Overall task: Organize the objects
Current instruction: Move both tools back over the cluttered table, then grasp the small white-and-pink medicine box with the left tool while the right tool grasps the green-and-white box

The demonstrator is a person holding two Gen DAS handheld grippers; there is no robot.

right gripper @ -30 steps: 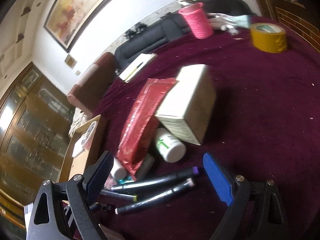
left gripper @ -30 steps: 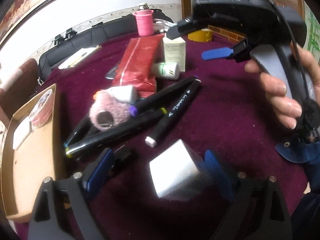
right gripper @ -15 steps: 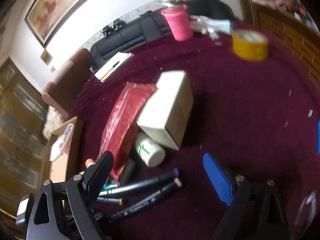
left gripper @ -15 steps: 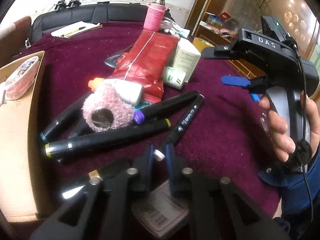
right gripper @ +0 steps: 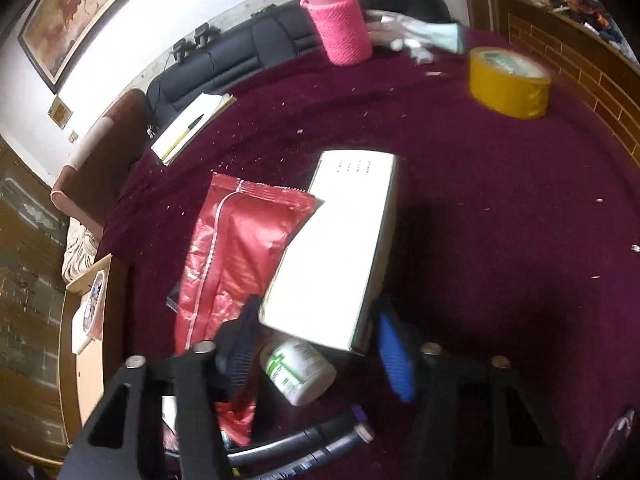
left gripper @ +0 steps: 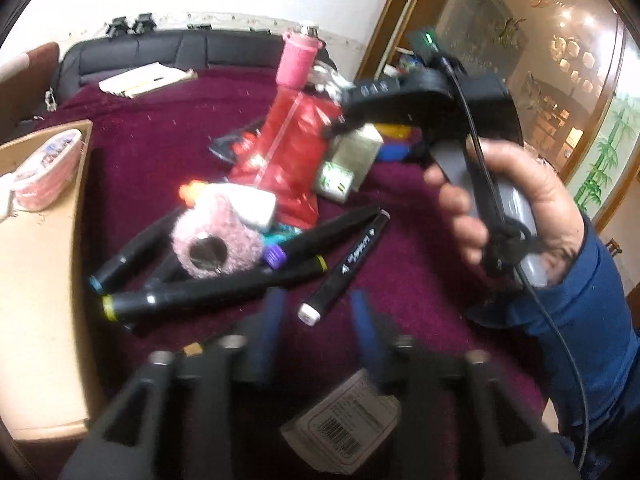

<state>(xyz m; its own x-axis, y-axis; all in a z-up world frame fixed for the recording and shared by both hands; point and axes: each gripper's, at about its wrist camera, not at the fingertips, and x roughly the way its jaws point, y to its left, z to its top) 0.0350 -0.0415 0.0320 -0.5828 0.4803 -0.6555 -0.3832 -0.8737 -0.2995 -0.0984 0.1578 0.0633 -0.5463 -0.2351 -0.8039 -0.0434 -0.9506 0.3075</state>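
Observation:
A pile lies on the dark red cloth: several black markers (left gripper: 216,292), a pink fuzzy ring (left gripper: 216,240), a red packet (right gripper: 236,248), a white pill bottle (right gripper: 298,372) and a white box (right gripper: 336,248). My left gripper (left gripper: 318,320) hovers low over the pile's near edge. Its jaws are opening, and the white-capped marker tip (left gripper: 310,312) lies on the cloth between them, untouched. My right gripper (right gripper: 320,344) straddles the near end of the white box. Its jaws are closing on the box, with a thin gap still showing at the blue pad (right gripper: 394,356).
A silver barcoded box (left gripper: 344,428) lies under the left gripper. A wooden tray (left gripper: 36,280) holding a pink tub sits at the left. Farther back stand a pink knitted cup (right gripper: 344,24), a yellow tape roll (right gripper: 508,80) and a notepad (right gripper: 192,124). A hand (left gripper: 500,208) holds the right gripper.
The left gripper went from wide around the silver box to shut, then parted again over the marker tip. The right gripper moved in over the white box and its jaws narrowed.

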